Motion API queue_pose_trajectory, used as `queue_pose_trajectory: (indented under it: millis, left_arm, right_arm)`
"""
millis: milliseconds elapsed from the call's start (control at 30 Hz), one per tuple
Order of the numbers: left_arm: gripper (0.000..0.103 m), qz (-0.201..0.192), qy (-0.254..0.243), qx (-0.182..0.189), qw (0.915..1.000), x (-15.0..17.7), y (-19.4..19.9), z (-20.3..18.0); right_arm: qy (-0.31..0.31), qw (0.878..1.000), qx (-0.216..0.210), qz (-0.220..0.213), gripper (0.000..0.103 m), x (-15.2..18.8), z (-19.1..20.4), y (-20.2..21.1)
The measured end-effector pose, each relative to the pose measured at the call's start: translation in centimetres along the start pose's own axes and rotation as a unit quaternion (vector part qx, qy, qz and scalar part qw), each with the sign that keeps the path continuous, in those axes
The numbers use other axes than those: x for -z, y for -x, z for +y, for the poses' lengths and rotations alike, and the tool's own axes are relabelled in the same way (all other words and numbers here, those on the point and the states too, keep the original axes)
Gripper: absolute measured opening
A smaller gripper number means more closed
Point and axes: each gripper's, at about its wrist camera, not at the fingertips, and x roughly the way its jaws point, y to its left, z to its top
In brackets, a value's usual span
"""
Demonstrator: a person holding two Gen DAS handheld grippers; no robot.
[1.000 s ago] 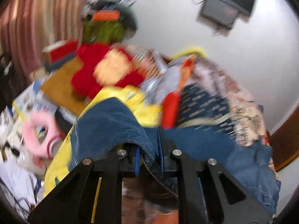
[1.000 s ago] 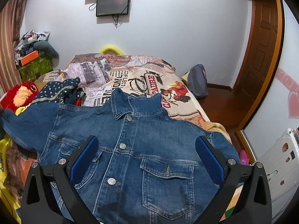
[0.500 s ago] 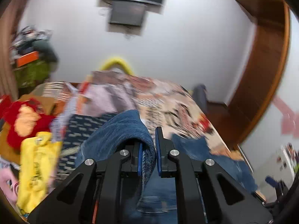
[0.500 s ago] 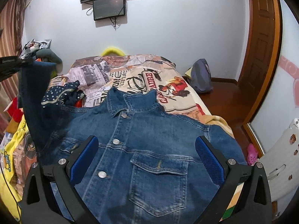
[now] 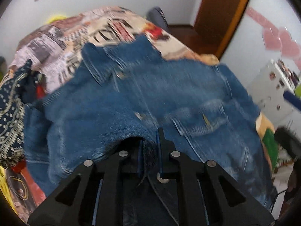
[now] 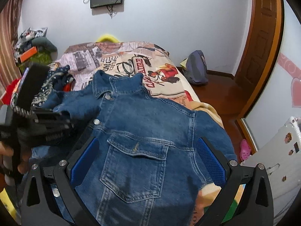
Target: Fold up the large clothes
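Note:
A blue denim jacket point(image 6: 150, 122) lies front up on the bed point(image 6: 122, 60), collar toward the far wall. In the left wrist view my left gripper point(image 5: 150, 143) is shut on the jacket's sleeve point(image 5: 105, 128), and the denim bunches between its pads. The right wrist view shows the same left gripper point(image 6: 56, 121) at the jacket's left side, with the sleeve cuff point(image 6: 64, 111) carried in over the buttoned front. My right gripper point(image 6: 147, 160) hangs open low over the chest pocket point(image 6: 135, 162), its blue pads wide apart and nothing pressed between them.
A dark patterned garment point(image 6: 56, 75) and a red plush toy point(image 6: 9, 90) lie left of the jacket. A backpack point(image 6: 197, 67) sits on the wooden floor by the door point(image 6: 263, 37). A white stickered cabinet point(image 6: 282, 150) stands at the right.
My left gripper swung the sleeve from the far left side up and across onto the jacket's front, rolling as it went. The right gripper drifted slightly closer over the jacket, staying open.

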Motion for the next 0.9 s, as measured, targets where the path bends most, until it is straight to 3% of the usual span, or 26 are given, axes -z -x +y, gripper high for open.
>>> queue_pose_trajectory:
  millis: [67, 167, 233, 367, 433, 600, 767, 900]
  left_arm:
    - [0.016, 0.015, -0.011, -0.002, 0.9998, 0.9, -0.4, -0.6]
    - [0.042, 0.019, -0.012, 0.002, 0.9998, 1.7, 0.4, -0.3]
    - [0.061, 0.002, -0.011, -0.002, 0.9999, 2.0, 2.1, 0.2]
    - [0.074, -0.036, -0.005, -0.032, 0.9988, 2.8, 6.0, 1.9]
    - [0.085, -0.059, 0.008, -0.054, 0.9968, 3.6, 8.1, 3.6]
    - [0.091, -0.078, 0.049, -0.105, 0.9902, 6.1, 10.9, 8.3]
    - [0.091, -0.053, 0.096, -0.145, 0.9834, 9.4, 10.8, 13.2]
    - [0.091, -0.027, 0.126, -0.154, 0.9796, 12.1, 9.7, 16.0]
  right_arm:
    - [0.005, 1.0, 0.003, 0.003, 0.103, 0.2, 0.1, 0.0]
    - [0.009, 1.0, 0.002, 0.004, 0.103, 0.1, 0.3, 0.1]
    - [0.014, 1.0, -0.001, 0.003, 0.103, -0.1, 0.6, 0.3]
    - [0.024, 1.0, -0.018, -0.001, 0.103, -0.9, 1.7, 0.5]
    - [0.033, 0.999, -0.03, -0.003, 0.103, -1.5, 2.6, 0.5]
    - [0.078, 0.995, -0.06, -0.005, 0.103, -2.9, 6.1, -0.1]
    - [0.15, 0.983, -0.102, 0.005, 0.103, -4.0, 11.3, -1.6]
    - [0.188, 0.972, -0.137, 0.041, 0.103, -3.9, 15.5, -3.8]
